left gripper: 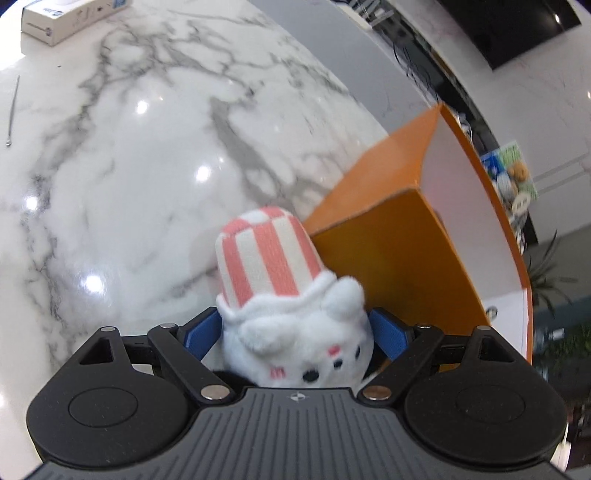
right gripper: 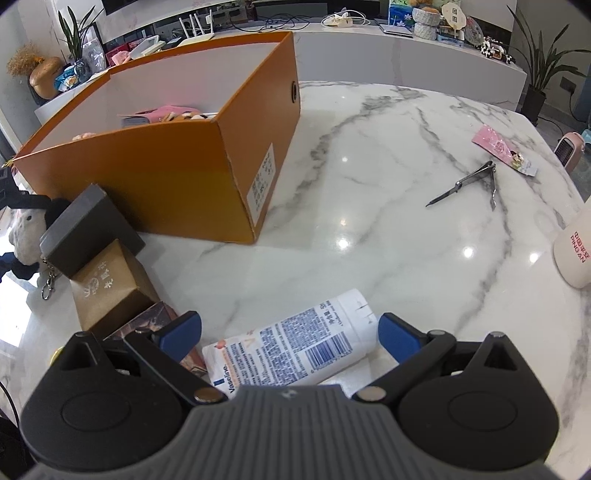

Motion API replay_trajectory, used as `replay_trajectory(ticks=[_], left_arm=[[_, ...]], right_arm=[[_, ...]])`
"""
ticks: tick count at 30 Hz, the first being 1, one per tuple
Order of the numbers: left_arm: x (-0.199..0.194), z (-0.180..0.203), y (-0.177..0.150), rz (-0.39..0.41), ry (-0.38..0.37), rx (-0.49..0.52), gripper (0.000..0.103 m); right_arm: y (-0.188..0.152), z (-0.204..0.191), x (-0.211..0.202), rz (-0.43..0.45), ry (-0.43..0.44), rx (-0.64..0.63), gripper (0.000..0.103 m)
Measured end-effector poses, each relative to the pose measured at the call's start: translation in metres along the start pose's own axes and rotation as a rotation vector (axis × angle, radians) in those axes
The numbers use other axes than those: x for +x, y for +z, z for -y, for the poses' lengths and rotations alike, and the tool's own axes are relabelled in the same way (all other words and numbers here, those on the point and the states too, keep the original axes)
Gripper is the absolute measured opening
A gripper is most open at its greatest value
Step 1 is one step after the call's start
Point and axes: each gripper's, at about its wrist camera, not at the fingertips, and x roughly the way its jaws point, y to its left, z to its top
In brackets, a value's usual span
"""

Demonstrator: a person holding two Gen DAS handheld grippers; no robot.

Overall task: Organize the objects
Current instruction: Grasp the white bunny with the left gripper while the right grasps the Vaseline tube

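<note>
Inside, the orange box [right gripper: 159,177] holds pinkish items [right gripper: 173,112], apparently.

1. A glossy white marble bench with grey veins [right gripper: 388,206] fills the foreground, with bright spots of ceiling light reflected in it.
2. Behind it runs a long, low white sideboard [right gripper: 369,48] crowded with small ornaments, cables and a white router.
3. Green long-leaved potted plants [right gripper: 543,59] stand at both ends of the sideboard.
4. A dark flat wall-mounted screen [left gripper: 517,29] hangs on a pale marble-look wall.
5. A small pink heater [right gripper: 570,149] sits on the floor beyond the bench.
</note>
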Motion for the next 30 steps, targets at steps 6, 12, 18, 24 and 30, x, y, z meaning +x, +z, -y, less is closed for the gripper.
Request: replay_trajectory(ticks=[6,12,18,24,30], left_arm=[[0.0,0.009,-0.006,0.044,0.041,0.048,0.103],[-0.001,0.014,-0.01,0.058,0.085,0.131,0.103],[-0.006,0.021,-0.02,0.034,0.17,0.294,0.103],[-0.008,0.017,-0.017,0.006,0.226,0.345,0.103],[-0.007,0.018,-0.016,-0.015,0.231,0.364,0.103]], right_arm=[[-0.005,-0.009,0.008,0.017,-0.096,0.032,0.102],[-0.007,-0.026,0.025,0.062,-0.218,0.012,0.102],[-0.011,-0.019,0.024,-0.03,-0.139,-0.204,0.102],[-0.011,0.018,0.009,-0.04,-0.156,-0.187,0.102],[-0.008,0.022,0.005,-0.011,-0.071,-0.076,0.1]])
